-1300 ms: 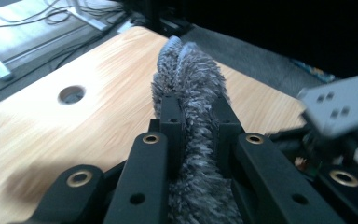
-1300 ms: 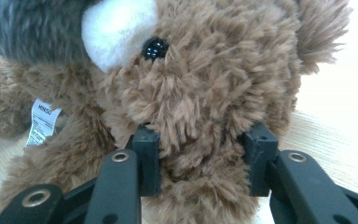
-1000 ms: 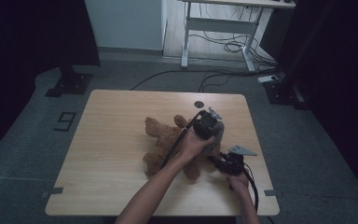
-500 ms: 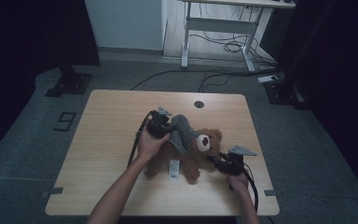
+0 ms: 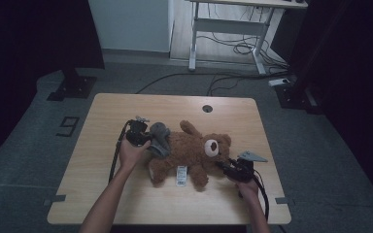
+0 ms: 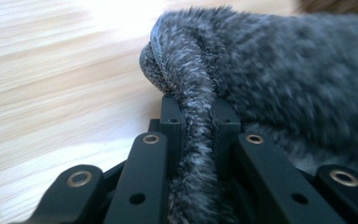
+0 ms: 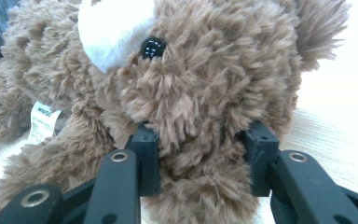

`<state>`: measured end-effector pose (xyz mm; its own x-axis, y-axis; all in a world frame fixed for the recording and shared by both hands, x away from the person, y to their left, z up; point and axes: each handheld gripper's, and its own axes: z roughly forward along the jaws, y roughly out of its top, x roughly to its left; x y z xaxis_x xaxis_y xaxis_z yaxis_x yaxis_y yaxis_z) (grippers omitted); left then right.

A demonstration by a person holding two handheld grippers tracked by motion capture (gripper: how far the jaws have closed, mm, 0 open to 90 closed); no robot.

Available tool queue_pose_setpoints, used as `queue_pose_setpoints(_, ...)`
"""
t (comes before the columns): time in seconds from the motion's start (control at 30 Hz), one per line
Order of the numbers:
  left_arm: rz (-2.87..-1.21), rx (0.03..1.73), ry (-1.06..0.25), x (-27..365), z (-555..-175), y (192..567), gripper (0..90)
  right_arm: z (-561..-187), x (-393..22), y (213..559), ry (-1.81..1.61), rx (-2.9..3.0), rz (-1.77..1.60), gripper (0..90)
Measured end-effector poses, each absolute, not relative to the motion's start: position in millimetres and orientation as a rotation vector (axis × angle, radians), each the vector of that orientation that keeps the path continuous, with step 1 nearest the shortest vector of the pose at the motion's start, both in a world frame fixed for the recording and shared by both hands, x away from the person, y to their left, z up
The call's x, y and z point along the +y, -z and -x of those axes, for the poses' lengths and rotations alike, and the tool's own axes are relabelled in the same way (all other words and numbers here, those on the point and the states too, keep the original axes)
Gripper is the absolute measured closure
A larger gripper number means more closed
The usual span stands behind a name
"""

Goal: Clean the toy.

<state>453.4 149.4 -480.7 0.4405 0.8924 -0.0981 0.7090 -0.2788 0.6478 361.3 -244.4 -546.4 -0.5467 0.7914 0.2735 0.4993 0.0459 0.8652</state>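
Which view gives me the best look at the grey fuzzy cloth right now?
The left gripper view: the grey cloth sits close up, a fold pinched between the left gripper jaws. The high view shows it small, bunched against the teddy bear. The right gripper view catches a grey sliver at its top left corner.

Brown teddy bear (image 5: 189,153) lying flat (tag showing), grey fuzzy garment (image 5: 159,140) alongside

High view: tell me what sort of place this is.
Probably a lab or recording room: a lone wooden table on grey floor, dark curtains at the sides, and a desk frame with loose cables behind.
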Motion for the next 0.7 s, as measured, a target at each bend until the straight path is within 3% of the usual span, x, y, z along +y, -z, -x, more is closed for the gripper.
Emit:
queue_pose_setpoints(0.33, -2.030, 1.392, -0.318, 175.5, -446.9, 491.7, 78.7, -361.9, -245.6, 547.0, -1.505, 2.050, -1.315, 57.6)
queue_pose_setpoints(0.53, -1.933, 1.256, -0.378, 161.2, -434.8, 442.2, 78.7, -362.2, -247.3, 547.9, -1.514, 2.048, -1.329, 57.6)
queue_pose_setpoints(0.7, -1.852, 1.096, -0.335, 138.9, -422.4, 402.4, 78.7, -362.3, -247.2, 548.2, -1.515, 2.045, -1.324, 57.6)
